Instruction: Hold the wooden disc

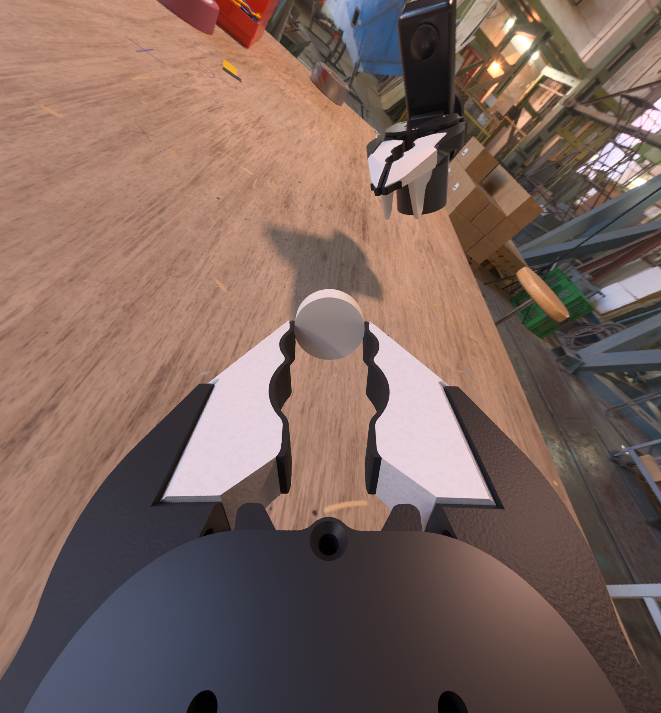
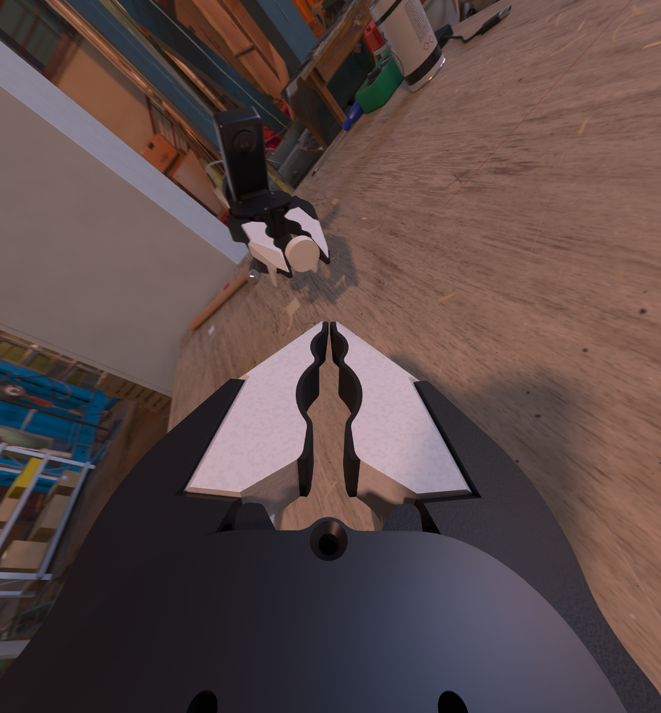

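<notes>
The wooden disc [image 1: 328,328] is a pale, thick round piece, clamped by its edge between the tips of my left gripper [image 1: 328,328], above the wooden tabletop [image 1: 128,231]. In the right wrist view the same disc [image 2: 302,251] shows in the left gripper [image 2: 301,258] farther off, lifted over its shadow. My right gripper [image 2: 328,325] is shut and empty, fingertips together, hovering over the table. It also shows in the left wrist view [image 1: 402,212], beyond the disc to the right, near the table's edge.
A roll of grey tape [image 1: 329,83], a red box [image 1: 244,19] and a pink ring [image 1: 193,15] lie at the far end. A white can [image 2: 417,42], green tool [image 2: 379,83], wooden stick [image 2: 217,304] and a white panel [image 2: 70,212] edge the table.
</notes>
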{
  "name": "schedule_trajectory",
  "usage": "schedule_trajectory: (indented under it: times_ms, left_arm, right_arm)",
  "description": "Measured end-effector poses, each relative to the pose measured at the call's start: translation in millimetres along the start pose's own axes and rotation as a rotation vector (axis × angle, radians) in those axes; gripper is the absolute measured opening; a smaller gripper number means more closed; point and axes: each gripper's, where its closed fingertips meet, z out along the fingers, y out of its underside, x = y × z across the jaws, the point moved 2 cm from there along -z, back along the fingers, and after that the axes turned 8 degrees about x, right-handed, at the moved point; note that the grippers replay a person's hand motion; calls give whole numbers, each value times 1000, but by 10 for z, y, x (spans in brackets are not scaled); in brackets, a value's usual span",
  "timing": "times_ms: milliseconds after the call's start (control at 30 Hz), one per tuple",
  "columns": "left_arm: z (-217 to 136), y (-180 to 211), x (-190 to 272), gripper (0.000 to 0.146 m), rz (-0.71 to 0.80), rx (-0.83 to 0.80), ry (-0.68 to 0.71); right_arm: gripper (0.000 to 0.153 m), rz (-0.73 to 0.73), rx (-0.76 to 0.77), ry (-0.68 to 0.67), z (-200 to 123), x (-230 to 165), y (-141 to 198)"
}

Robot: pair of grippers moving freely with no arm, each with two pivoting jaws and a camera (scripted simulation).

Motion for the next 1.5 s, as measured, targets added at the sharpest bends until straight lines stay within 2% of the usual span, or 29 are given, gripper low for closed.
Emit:
schedule_trajectory:
  times_ms: [233, 300, 367, 400, 500, 633, 667, 733, 867, 933, 1067, 1200, 1400, 1500]
  left_arm:
    - [69, 6, 104, 35, -142, 21, 139]
    - [90, 11, 164, 35, -208, 26, 202]
    - [107, 0, 256, 35, -259, 38, 277]
    - [113, -14, 310, 35, -278, 46, 316]
    - [138, -55, 409, 35, -306, 66, 371]
    - [191, -33, 359, 35, -262, 49, 314]
    - [205, -22, 322, 35, -247, 46, 289]
    - [229, 6, 214, 35, -209, 35, 210]
    - [245, 43, -3, 35, -212, 27, 87]
    - [251, 57, -55, 35, -252, 25, 82]
    - [259, 28, -85, 35, -385, 53, 125]
    - [256, 20, -132, 35, -356, 49, 85]
    - [227, 0, -148, 35, -394, 67, 83]
    - [220, 13, -185, 35, -388, 64, 66]
  right_arm:
    - [1, 88, 36, -49, -54, -10, -12]
    - [1, 166, 68, -148, -84, -123, -61]
    - [0, 310, 122, -337, -153, -269, -140]
    - [0, 353, 140, -385, -180, -293, -160]
    - [3, 355, 151, -393, -225, -296, -164]
    - [4, 346, 161, -384, -251, -286, -171]
    - [3, 336, 158, -361, -242, -256, -160]
    - [1, 247, 122, -216, -205, -119, -94]
    - [0, -98, 15, 218, -177, 257, -2]
    - [0, -239, -34, 340, -149, 311, 10]
    - [0, -385, -46, 443, -66, 249, -35]
    - [1, -499, -95, 519, -39, 211, -23]
    - [1, -425, -105, 494, -42, 260, 39]
    - [1, -411, -170, 505, -42, 366, 154]
